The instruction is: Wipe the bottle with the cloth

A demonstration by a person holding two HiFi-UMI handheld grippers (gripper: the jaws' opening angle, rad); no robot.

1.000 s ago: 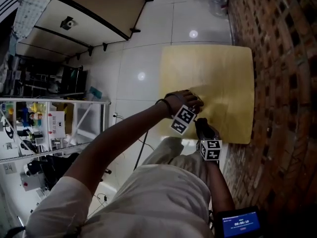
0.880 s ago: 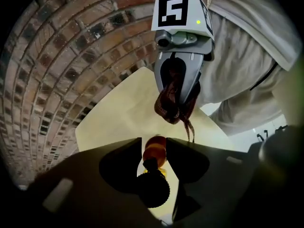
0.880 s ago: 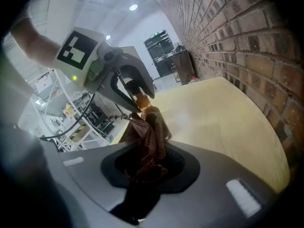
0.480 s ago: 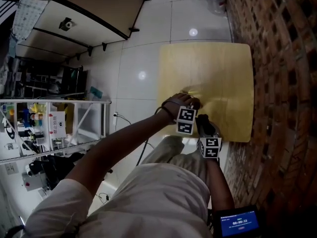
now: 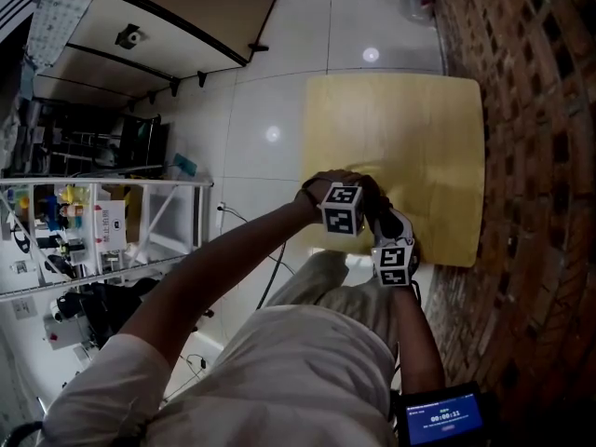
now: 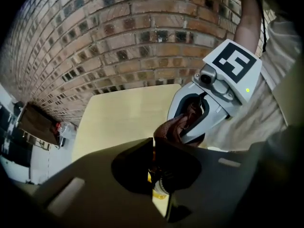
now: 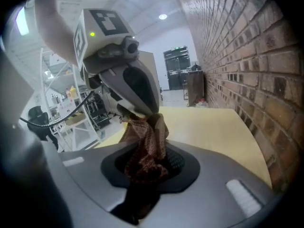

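Head view steeply down; gripper views close, facing each other (share table (image 5: 438,138)).

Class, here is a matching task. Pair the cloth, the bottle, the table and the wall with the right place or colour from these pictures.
Things:
1. cloth
2. bottle
3. table
4. wall

Place or colour:
A. between the jaws of the left gripper
B. red-brown brick
C. held by the right gripper
D. pale yellow

Pairs: 1-C, 2-A, 3-D, 4-B.

The left gripper's jaws are closing, with the bottle between them.
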